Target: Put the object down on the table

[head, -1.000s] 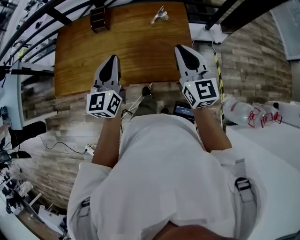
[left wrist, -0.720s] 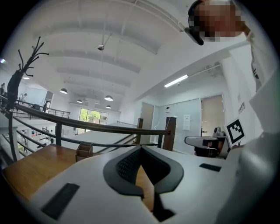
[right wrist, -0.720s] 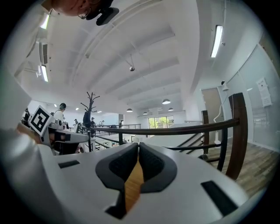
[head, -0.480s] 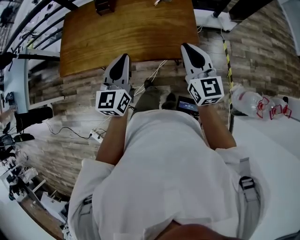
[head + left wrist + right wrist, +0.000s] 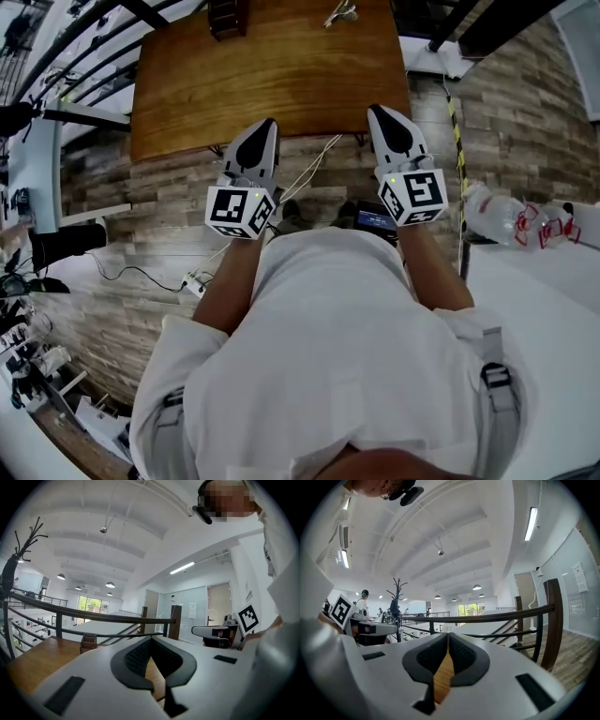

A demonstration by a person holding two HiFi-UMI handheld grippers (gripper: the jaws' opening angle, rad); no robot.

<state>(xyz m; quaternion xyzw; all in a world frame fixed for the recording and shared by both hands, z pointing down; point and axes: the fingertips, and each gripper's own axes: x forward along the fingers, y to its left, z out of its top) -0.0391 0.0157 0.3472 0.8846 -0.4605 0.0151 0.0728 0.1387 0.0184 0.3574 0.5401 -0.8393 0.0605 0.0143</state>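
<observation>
A small pale crumpled object (image 5: 340,13) lies at the far edge of the wooden table (image 5: 281,75), with a dark brown box (image 5: 228,17) to its left. My left gripper (image 5: 267,124) is shut and holds nothing, its tip at the table's near edge. My right gripper (image 5: 382,110) is likewise shut and empty, at the near edge further right. In the left gripper view the left gripper (image 5: 151,639) has its jaws meeting at the tip, and the brown box (image 5: 87,642) stands on the table (image 5: 33,660) beyond. The right gripper (image 5: 448,635) shows only table wood behind its closed jaws.
Black railings (image 5: 84,47) run along the table's left and far sides. Cables and a power strip (image 5: 195,281) lie on the wood floor below. Plastic bottles (image 5: 492,211) lie beside a white surface (image 5: 553,281) at the right. A small screen (image 5: 375,220) sits under the right gripper.
Both grippers have drawn back from over the table's near part to its near edge, staying shut. The head view has shifted, so the table sits higher in the picture.
</observation>
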